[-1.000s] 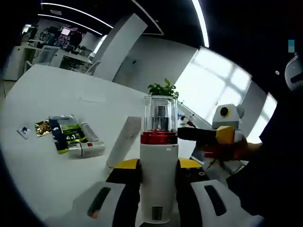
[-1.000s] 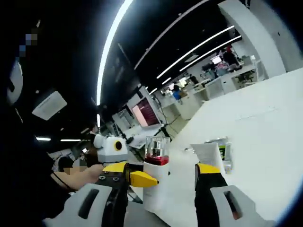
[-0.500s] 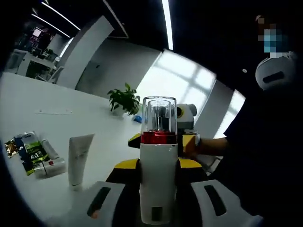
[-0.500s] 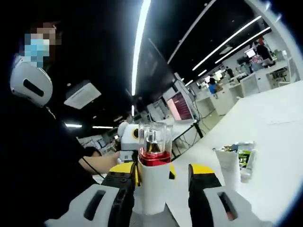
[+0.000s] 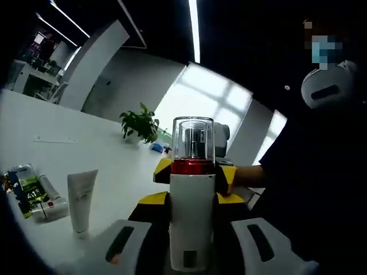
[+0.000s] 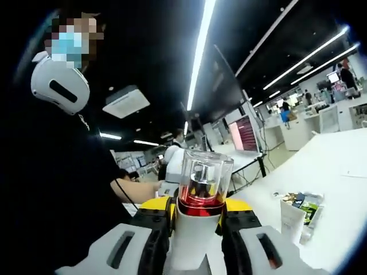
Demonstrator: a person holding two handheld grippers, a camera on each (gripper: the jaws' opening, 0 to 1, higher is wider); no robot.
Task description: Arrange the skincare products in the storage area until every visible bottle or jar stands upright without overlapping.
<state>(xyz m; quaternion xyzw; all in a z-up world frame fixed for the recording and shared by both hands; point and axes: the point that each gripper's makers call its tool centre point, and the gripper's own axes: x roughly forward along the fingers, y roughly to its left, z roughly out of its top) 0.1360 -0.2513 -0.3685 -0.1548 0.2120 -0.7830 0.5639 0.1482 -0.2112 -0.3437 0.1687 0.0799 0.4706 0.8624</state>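
Tabletop (image 5: 40,166) first: white and broad, it carries a white tube (image 5: 80,197) standing cap-down on its own, and just beside it, toward the left edge of the left gripper view, a loose huddle of sachets and small tubes (image 5: 31,197) lying flat. The same cluster sits low and right in the right gripper view, tube (image 6: 291,220) in front, flat packets (image 6: 307,203) behind.

Held clear above all that is the pump bottle (image 5: 192,206), white-bodied with a red collar and a clear cap, upright. The left gripper (image 5: 192,215) has it clamped by the lower body. What is new is the right gripper (image 6: 196,220): a second ago its jaws stood wide with the bottle only against the left one, half a second ago the bottle was coming between them, and now both yellow-tipped jaws sit against the bottle (image 6: 200,200) just under the red collar (its tips show behind the bottle in the left gripper view too). So both grippers are closed on the one bottle, from opposite sides.

That reads as a hand-over in mid-air, or a re-grip to square the bottle before setting it down. Either way one gripper must let go before the bottle can be stood on the tabletop, and the flat-lying small tubes have yet to be stood up.
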